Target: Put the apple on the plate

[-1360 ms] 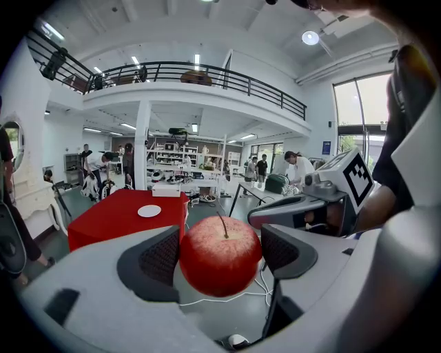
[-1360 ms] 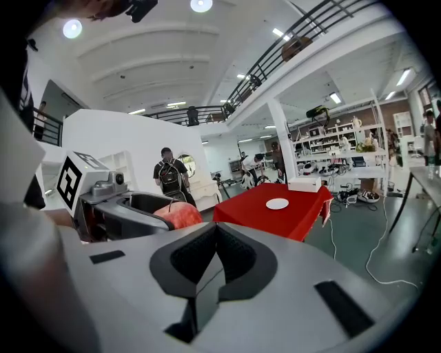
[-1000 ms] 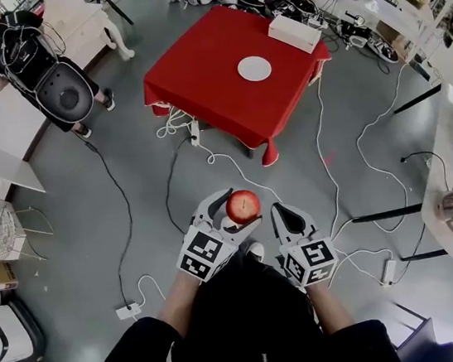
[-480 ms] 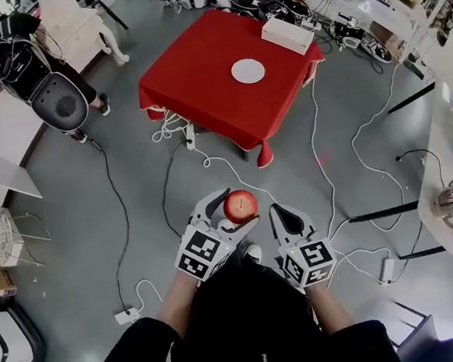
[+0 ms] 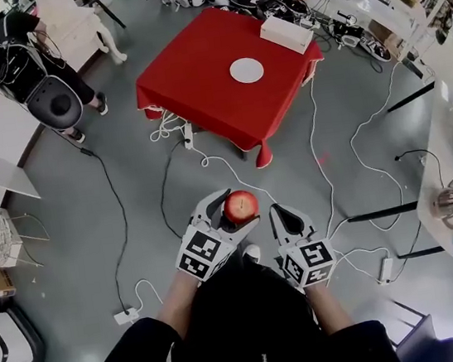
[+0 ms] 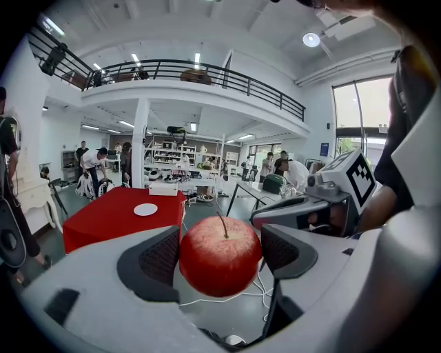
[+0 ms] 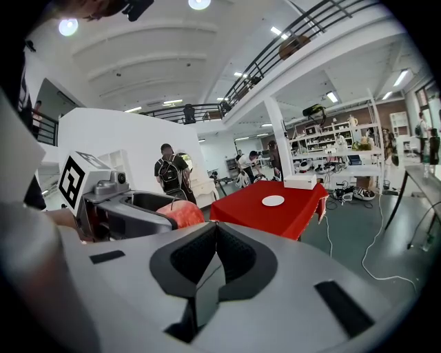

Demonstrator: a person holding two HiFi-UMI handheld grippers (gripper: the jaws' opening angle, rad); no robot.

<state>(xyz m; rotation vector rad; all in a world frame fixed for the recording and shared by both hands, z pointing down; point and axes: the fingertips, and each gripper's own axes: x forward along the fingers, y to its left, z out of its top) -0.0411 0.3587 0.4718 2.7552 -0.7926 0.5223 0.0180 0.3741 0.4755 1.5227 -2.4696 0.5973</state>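
1. Red apple [image 6: 220, 256] is clamped in the left gripper [image 5: 229, 211], stem up.
2. Plate [image 5: 246, 70] sits way off at 12 o'clock, on the table [image 5: 197, 88].
3. Right gripper [image 7: 212, 256] is closed up, nothing in it.

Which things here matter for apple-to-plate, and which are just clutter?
Job in hand:
- apple, clamped in the left tool
- white plate
- red table under the plate

Lying about:
- white box on the same table
- floor cables
- power strip
- right tool, shut on nothing
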